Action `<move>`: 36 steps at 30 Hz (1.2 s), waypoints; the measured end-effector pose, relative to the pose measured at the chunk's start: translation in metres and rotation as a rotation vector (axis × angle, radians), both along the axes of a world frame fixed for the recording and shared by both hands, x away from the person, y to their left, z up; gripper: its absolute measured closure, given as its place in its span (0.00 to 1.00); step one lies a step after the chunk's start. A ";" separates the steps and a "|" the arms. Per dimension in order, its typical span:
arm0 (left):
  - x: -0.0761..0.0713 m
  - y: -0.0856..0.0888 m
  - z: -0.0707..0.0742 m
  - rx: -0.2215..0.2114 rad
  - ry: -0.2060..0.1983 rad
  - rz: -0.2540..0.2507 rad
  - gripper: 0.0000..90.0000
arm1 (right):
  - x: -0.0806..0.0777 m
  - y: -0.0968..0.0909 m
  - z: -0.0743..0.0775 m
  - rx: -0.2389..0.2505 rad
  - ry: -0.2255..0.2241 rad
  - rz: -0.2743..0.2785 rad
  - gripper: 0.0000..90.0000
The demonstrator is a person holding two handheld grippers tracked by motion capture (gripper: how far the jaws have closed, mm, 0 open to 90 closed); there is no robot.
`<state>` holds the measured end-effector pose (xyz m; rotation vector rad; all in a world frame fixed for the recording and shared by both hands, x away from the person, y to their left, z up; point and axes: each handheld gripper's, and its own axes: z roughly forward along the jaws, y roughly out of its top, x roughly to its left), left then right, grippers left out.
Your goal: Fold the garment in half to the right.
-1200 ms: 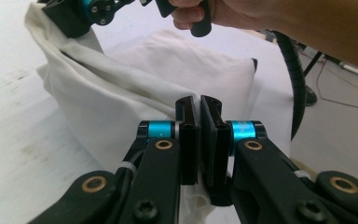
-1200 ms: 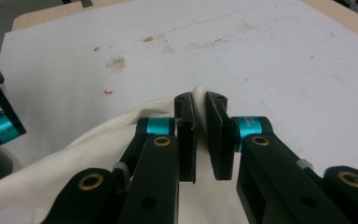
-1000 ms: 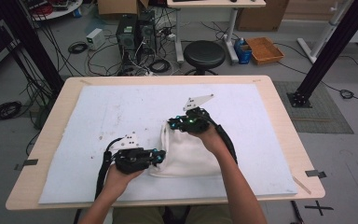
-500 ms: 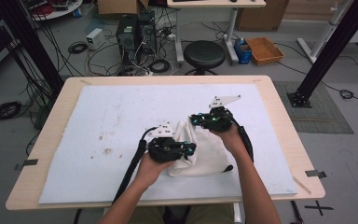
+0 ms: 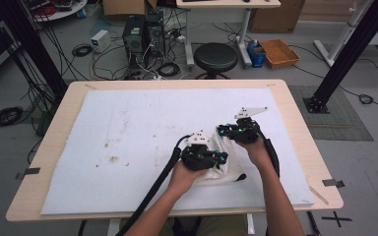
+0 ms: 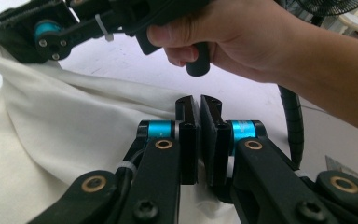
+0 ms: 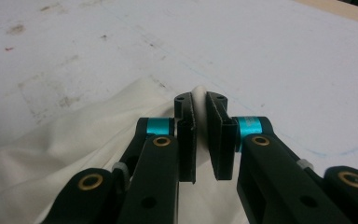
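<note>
A white cloth (image 5: 228, 166) lies bunched on the white mat, right of centre near the front edge. My left gripper (image 5: 220, 157) points right over the cloth's near part. Its jaws are shut, and a fold of cloth (image 6: 74, 121) runs under and between them. My right gripper (image 5: 221, 131) sits at the cloth's far corner and points left. It is shut on a small bulge of cloth (image 7: 199, 92) that sticks up between its tips. In the left gripper view the other hand (image 6: 242, 42) holds the right gripper just above the stretched cloth.
The white mat (image 5: 142, 123) covers most of the wooden table (image 5: 54, 142) and has brown stains (image 5: 112, 158) at its left. Beyond the far edge stand a black stool (image 5: 215, 56), computer cases and floor cables. A black frame post (image 5: 347, 54) rises at the right.
Both hands have moved to the right across the mat, dragging the white cloth with them. The cloth is now more bunched, and the grippers stand closer together.
</note>
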<state>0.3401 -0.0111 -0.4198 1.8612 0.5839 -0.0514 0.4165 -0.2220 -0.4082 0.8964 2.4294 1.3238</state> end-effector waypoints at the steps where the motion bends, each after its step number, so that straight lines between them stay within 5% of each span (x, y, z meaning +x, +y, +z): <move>1: 0.000 0.000 0.000 -0.004 -0.004 0.001 0.93 | -0.001 -0.001 0.000 -0.005 0.003 -0.012 0.88; 5: 0.000 0.020 0.007 -0.017 -0.024 0.039 0.66 | -0.003 -0.010 0.002 0.008 0.002 -0.089 0.60; 13: -0.002 0.108 0.013 -0.012 -0.099 0.192 0.41 | -0.031 -0.022 0.013 -0.066 -0.051 -0.139 0.50; 18: -0.009 0.155 0.010 0.023 -0.132 0.284 0.35 | -0.053 -0.015 0.011 -0.109 -0.045 -0.070 0.61; 22: -0.011 0.182 0.005 0.016 -0.125 0.331 0.33 | -0.065 -0.008 -0.004 -0.175 0.028 -0.006 0.65; 24: -0.011 0.192 0.002 0.019 -0.122 0.351 0.33 | -0.066 -0.008 -0.017 -0.195 0.054 -0.032 0.72; 27: -0.012 0.203 -0.001 0.014 -0.121 0.373 0.33 | -0.065 -0.012 -0.028 -0.156 0.087 -0.019 0.95; 36: -0.015 0.219 -0.003 -0.008 -0.118 0.406 0.33 | -0.071 -0.037 -0.017 -0.213 0.058 -0.085 0.96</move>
